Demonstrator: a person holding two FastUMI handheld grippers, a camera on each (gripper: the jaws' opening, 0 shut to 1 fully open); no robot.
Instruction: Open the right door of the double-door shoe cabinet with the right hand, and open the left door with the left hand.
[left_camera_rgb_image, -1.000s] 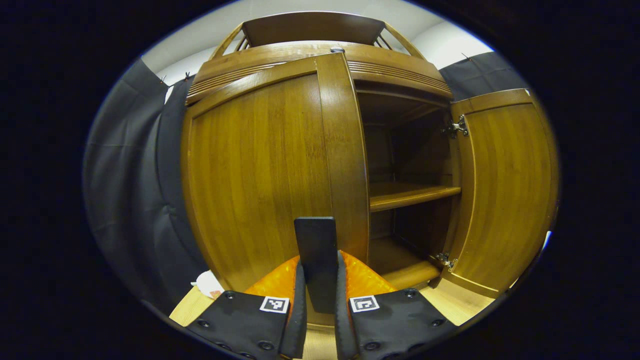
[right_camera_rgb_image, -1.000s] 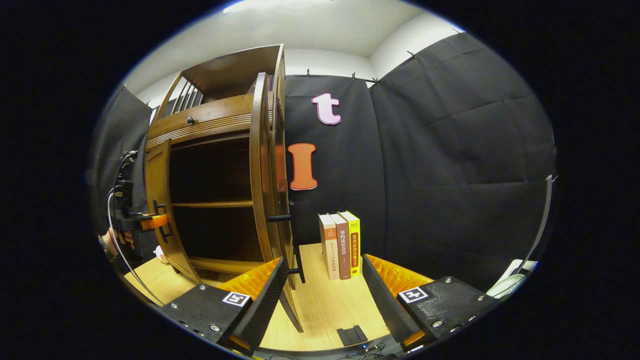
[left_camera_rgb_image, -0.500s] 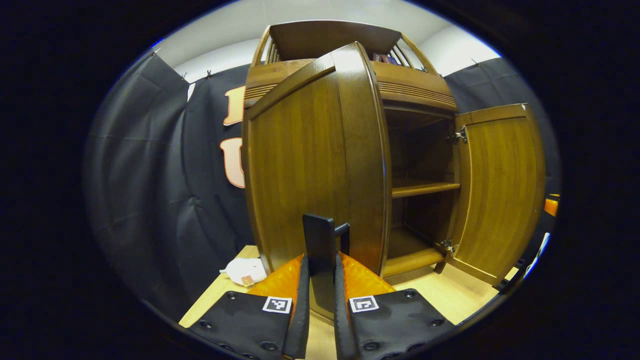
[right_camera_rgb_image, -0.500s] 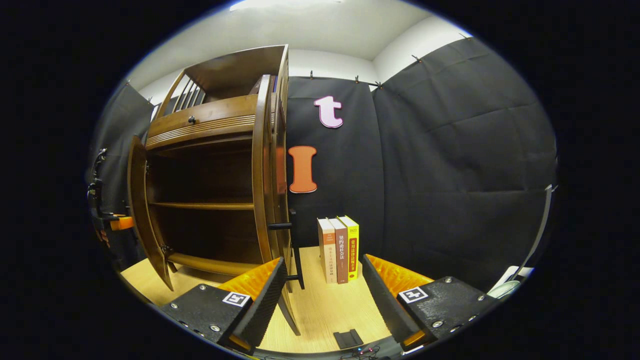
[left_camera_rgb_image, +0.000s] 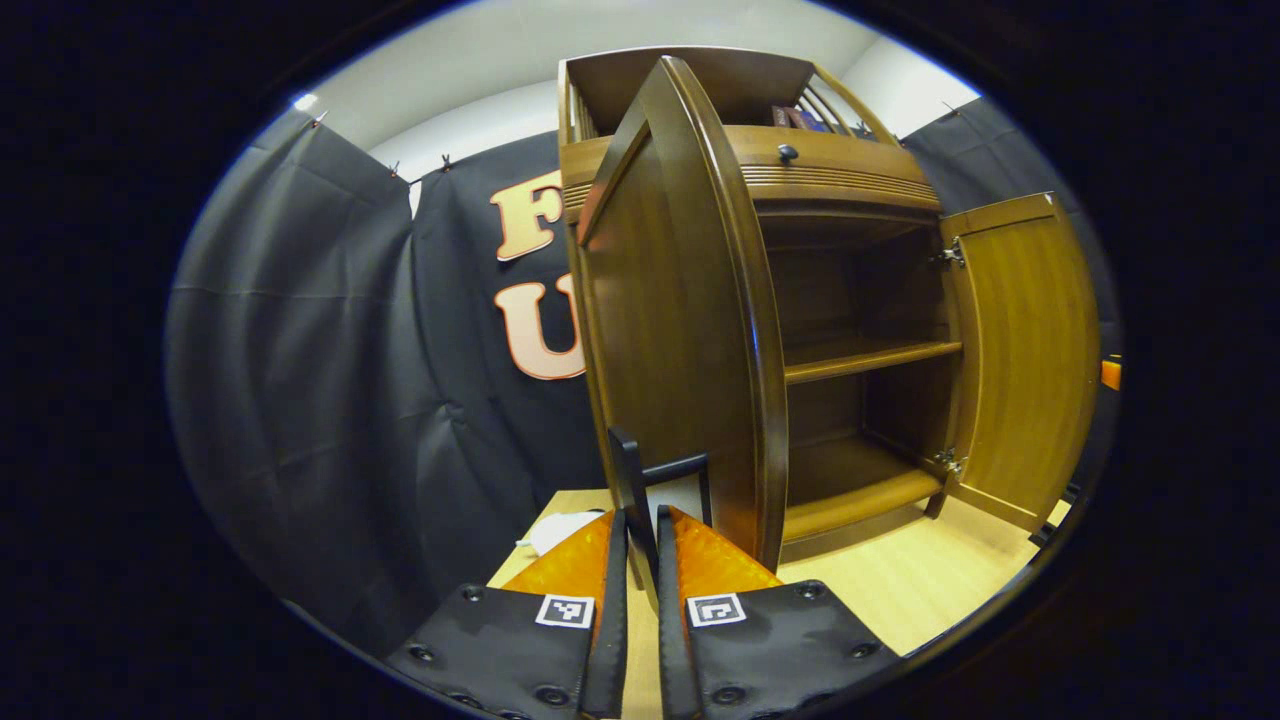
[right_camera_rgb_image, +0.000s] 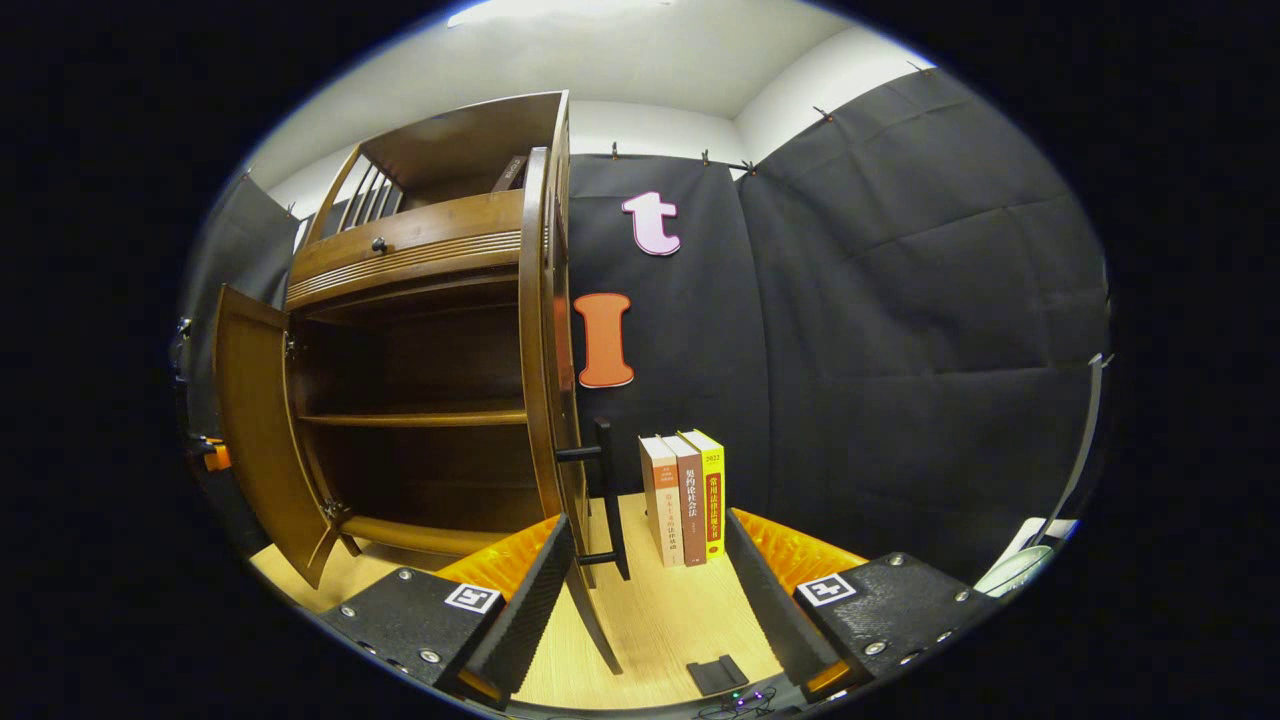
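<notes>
Left gripper (left_camera_rgb_image: 640, 540) clamping the left door's handle (left_camera_rgb_image: 632, 480) at lower centre, right gripper (right_camera_rgb_image: 645, 570) gaping before the right door's handle (right_camera_rgb_image: 605, 495), books (right_camera_rgb_image: 685, 495) standing beyond.

A: Left gripper view? 
B: Rides low over the table (left_camera_rgb_image: 900, 600), looks up along its own fingers (left_camera_rgb_image: 690, 560) at frame bottom; close to the left door (left_camera_rgb_image: 680, 330), seen almost edge-on at center.

A: Right gripper view? 
B: Also low, tilted up, off the cabinet's (right_camera_rgb_image: 430, 250) other side; right door (right_camera_rgb_image: 545, 330) edge-on left of center, books (right_camera_rgb_image: 685, 495) mid-frame.

A: Overlap? 
B: Open cabinet interior with its shelf (left_camera_rgb_image: 860, 355), both doors, table top. Each looks across from opposite ends.
</notes>
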